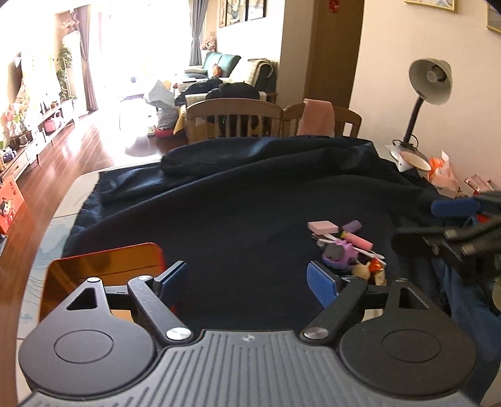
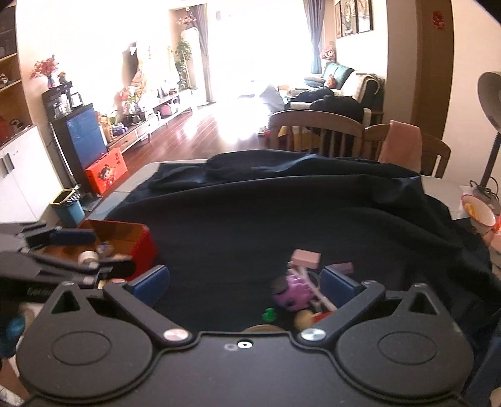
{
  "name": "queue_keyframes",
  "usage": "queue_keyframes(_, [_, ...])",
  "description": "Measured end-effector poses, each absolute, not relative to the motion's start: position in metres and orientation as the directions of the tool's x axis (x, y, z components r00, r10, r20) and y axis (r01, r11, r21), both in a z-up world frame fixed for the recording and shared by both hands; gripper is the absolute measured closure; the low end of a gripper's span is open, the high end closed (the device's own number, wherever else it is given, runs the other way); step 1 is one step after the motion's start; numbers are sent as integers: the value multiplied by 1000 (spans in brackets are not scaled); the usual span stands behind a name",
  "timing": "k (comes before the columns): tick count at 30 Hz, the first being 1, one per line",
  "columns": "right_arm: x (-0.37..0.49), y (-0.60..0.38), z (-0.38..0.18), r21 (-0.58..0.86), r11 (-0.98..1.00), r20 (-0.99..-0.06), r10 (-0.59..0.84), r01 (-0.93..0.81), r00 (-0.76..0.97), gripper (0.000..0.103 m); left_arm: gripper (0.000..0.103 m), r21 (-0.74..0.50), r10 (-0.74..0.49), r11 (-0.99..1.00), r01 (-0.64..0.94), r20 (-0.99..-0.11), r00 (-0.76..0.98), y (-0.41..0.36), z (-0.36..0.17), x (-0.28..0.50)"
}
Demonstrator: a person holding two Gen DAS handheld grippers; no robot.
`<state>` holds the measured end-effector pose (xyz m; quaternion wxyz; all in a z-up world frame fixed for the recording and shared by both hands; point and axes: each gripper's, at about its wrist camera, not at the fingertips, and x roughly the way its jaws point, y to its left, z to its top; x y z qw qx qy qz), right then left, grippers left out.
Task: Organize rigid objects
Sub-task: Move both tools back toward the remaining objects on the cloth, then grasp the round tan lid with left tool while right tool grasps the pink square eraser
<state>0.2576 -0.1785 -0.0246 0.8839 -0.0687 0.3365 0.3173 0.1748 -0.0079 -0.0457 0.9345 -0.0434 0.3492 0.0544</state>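
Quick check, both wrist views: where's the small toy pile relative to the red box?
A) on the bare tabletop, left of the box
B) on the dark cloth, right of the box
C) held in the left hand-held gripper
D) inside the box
B: the pile of small plastic toys lies loose on the dark navy cloth, right of the open red rectangular box.

Lived-in home, open dining-living room. Surface (image 2: 175,167) draped in dark cloth (image 2: 281,213), wooden dining chairs (image 2: 316,125) tucked behind. Green sofa (image 1: 219,61) piled with throws seen further back, curtains (image 1: 197,34) by bright window, framed pictures (image 2: 353,17) hung on wall, houseplants (image 1: 64,69), polished wood floor (image 1: 90,141), desk lamp (image 1: 430,81) parked on corner.
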Motion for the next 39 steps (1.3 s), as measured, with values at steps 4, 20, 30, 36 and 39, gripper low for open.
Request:
queue_keyframes(4, [282,-192,-32,96,800,-645,503,-592,575,0,20,-72,36,991,-111,-663,748,-29,-53,184])
queue_keyframes(20, [371,-193,-75,111,800,-718,475,-590,509,1,20,-91,-71,996,4,-751,657,-96,-107,229])
queue_keyframes(30, [405,-164,-113,123,806,-782,438,-579,443,4,20,-74,-93,996,56,-796,598,-117,-140,244])
queue_keyframes(36, [417,-149,-133,113,821,-813,400,-559,423,9,20,-62,-92,996,71,-811,578,-122,-156,251])
queue_keyframes(39, [421,-143,-141,103,821,-828,384,-562,409,13,20,-70,-104,994,81,-812,574,-123,-163,251])
